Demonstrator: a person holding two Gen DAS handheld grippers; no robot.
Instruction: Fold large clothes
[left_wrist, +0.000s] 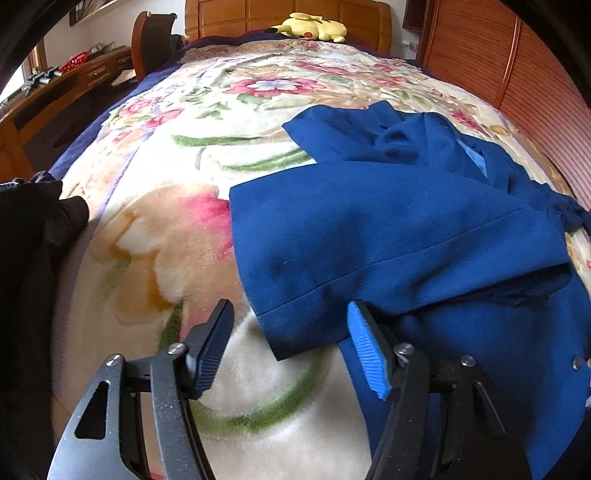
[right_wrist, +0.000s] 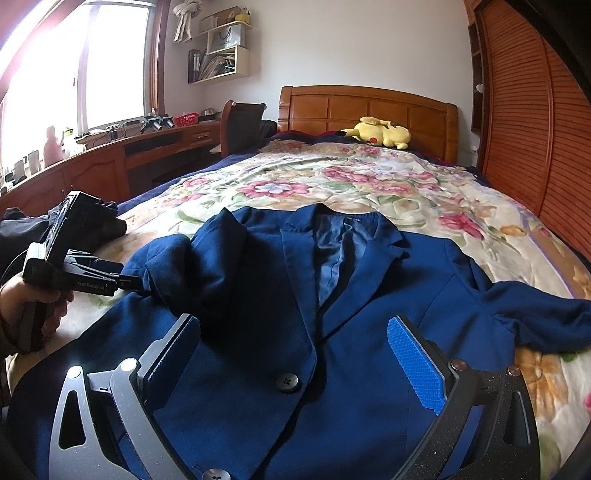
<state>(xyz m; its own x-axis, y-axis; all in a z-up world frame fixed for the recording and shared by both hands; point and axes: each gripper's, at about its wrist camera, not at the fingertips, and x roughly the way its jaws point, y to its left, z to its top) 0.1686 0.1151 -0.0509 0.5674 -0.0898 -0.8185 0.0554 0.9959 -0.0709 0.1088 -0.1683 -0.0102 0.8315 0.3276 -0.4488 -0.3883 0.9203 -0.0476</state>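
Blazer flat on floral blanket, collar toward headboard, long axis running away from grippers. Left gripper wide, empty, at sleeve cuff, seemingly just short of it. Right gripper wide, empty, over buttoned front. Left sleeve nearest left gripper, likely folds inward.

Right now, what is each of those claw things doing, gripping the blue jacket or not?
Left gripper: open, holding nothing, at the blue jacket's sleeve cuff.
Right gripper: open, holding nothing, above the jacket front.
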